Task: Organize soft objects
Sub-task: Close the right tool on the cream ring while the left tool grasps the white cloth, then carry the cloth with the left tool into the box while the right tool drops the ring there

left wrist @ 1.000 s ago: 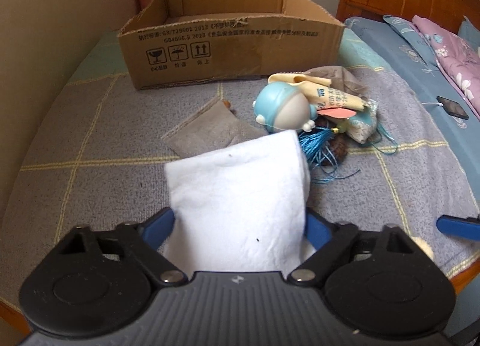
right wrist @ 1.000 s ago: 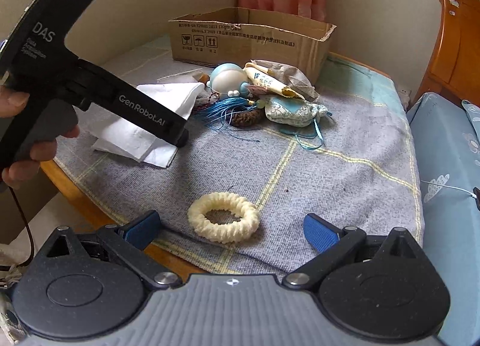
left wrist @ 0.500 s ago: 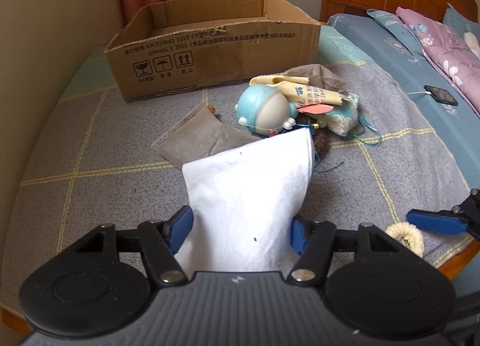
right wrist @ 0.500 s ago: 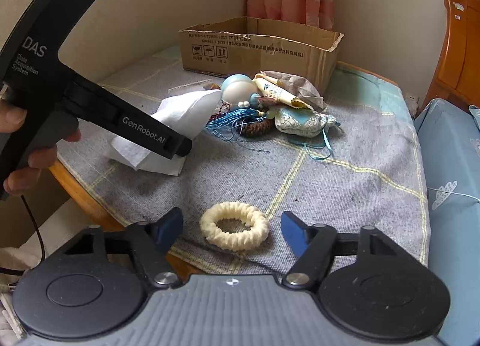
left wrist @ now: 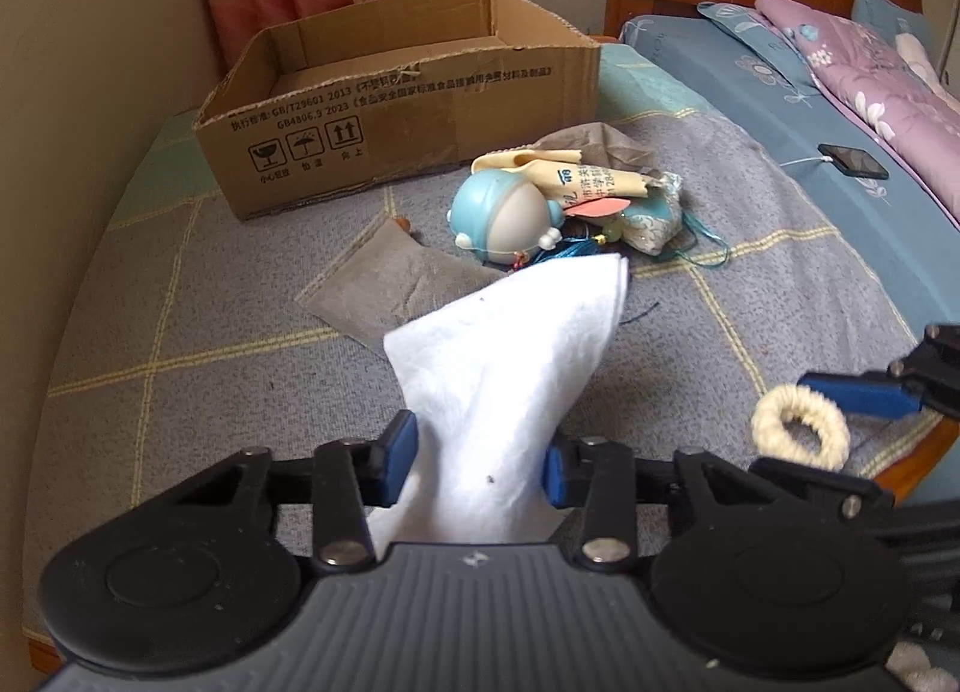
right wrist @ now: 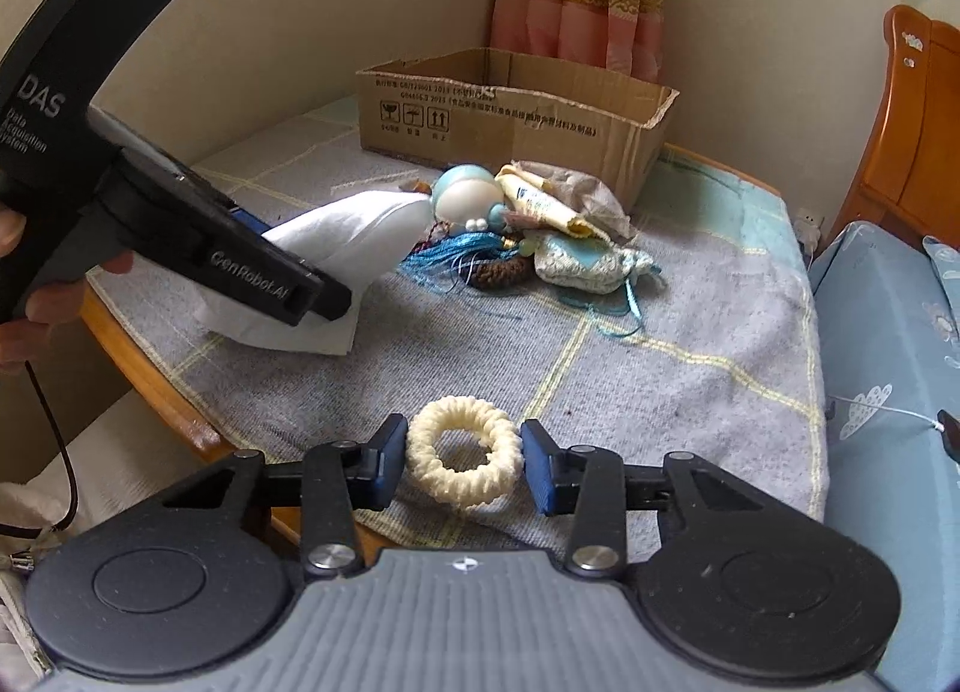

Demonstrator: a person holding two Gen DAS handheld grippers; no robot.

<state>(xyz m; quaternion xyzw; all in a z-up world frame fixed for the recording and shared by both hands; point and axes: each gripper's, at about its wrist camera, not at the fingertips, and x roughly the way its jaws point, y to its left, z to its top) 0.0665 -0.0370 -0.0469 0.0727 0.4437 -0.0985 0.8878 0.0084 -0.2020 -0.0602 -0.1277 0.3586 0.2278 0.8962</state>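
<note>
A table [left wrist: 180, 296] covered with a gray cloth crossed by pale yellow lines is filling most of both views, and the cardboard box [left wrist: 396, 110] sitting at its far end is serving here as the landmark. A bed [left wrist: 780, 110] with blue bedding is lying to the right of the box, beyond the table edge. The box is standing open, with printed symbols showing on its near wall.

Just in front of the box, a small pile of soft things is resting on the cloth: a round blue and white doll [left wrist: 504, 218], a cream printed cloth [left wrist: 588, 182], a pale patterned pouch [left wrist: 651, 221] and a bunch of blue tassel threads [right wrist: 462, 251]. A flat gray cloth piece [left wrist: 390, 284] is lying to the left of that pile, also in front of the box.

Nearer the camera than the box, the left gripper [left wrist: 477, 461] is clamping a white cloth [left wrist: 510, 368] between its blue pads, and the cloth is rising to a point toward the pile.

Farthest from the box, at the near edge of the table, a cream knitted ring [right wrist: 462, 458] is lying flat. The right gripper [right wrist: 465, 461] is straddling it, one pad on each side, close to the ring; whether they are pressing it cannot be told.
</note>
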